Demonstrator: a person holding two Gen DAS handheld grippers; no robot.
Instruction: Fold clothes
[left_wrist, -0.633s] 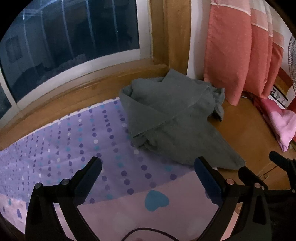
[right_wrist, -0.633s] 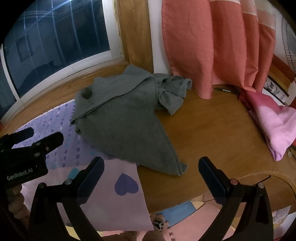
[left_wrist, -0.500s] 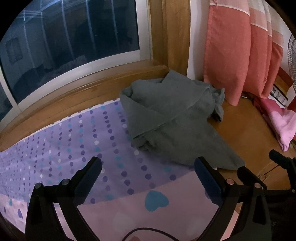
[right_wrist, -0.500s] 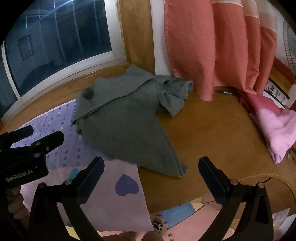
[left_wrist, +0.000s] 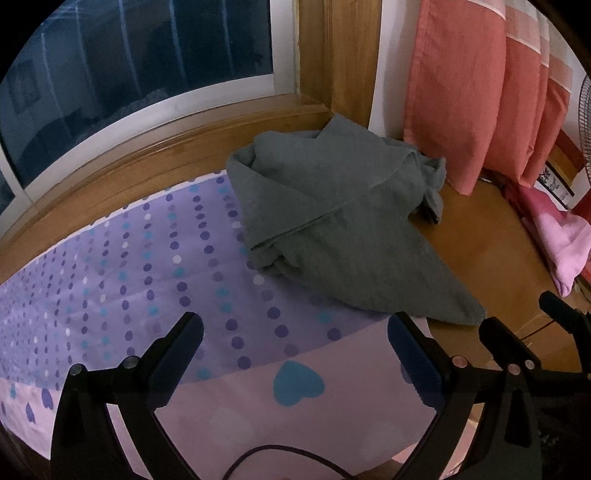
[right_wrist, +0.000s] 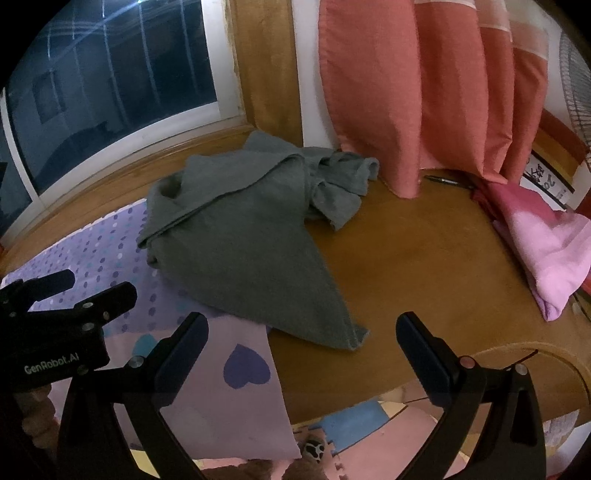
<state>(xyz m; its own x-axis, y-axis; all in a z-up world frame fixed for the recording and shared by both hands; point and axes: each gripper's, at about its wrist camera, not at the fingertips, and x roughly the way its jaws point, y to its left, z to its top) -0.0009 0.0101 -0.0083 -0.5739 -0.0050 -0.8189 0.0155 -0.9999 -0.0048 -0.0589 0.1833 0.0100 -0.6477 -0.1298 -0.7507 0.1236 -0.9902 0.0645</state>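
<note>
Clutter is sitting all around the grey garment (right_wrist: 243, 251), which is lying crumpled on the wooden table (right_wrist: 406, 273), partly draped over the near edge of a purple dotted sheet (left_wrist: 147, 266) and partly on bare wood. One pointed corner of it is trailing toward the table's front edge. Behind it an orange curtain (right_wrist: 413, 96) is hanging down to the tabletop, nearly brushing the garment's bunched-up far end. A pen (right_wrist: 441, 180) is lying at the curtain's foot, and a folded pink cloth (right_wrist: 546, 251) is sitting off to the right, well apart from the grey one. A dark window (left_wrist: 129, 74) is running along the back.

The left gripper (left_wrist: 295, 350) is hovering over the sheet with its jaws spread wide and nothing between them. The right gripper (right_wrist: 303, 350) is doing the same over the table's front edge, jaws wide apart and empty, just short of the garment's corner. Nothing is lying on top of the garment itself.
</note>
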